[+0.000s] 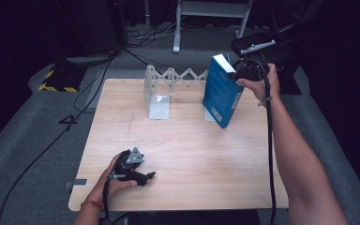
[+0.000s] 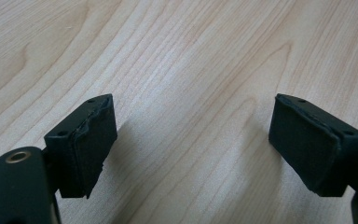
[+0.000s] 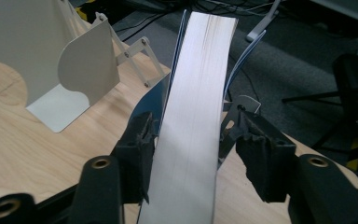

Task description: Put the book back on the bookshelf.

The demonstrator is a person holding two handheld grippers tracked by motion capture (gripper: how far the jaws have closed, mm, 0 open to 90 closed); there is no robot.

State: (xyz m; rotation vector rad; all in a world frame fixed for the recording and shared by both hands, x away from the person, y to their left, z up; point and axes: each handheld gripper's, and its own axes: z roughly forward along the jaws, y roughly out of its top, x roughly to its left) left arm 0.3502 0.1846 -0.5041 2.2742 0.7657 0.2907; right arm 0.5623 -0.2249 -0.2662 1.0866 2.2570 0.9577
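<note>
A blue-covered book (image 1: 221, 92) stands tilted on its lower corner at the right end of a white expanding book rack (image 1: 158, 92). My right gripper (image 1: 240, 73) is at the book's upper far edge. In the right gripper view the book's white page edge (image 3: 196, 116) runs between the jaws of this gripper (image 3: 198, 135). The left pad lies against the blue cover and the right pad (image 3: 256, 149) stands off it with a gap, so the gripper is open. My left gripper (image 1: 146, 177) rests on the wooden table (image 1: 192, 154) near the front left, open (image 2: 191, 140) with bare wood between its pads.
The rack's white end plate (image 3: 70, 70) and scissor links (image 3: 135, 56) sit at the table's back edge. A second plate (image 3: 243, 104) shows just behind the book. Cables (image 1: 98, 79) and a stand's legs (image 1: 178, 28) lie on the grey floor beyond.
</note>
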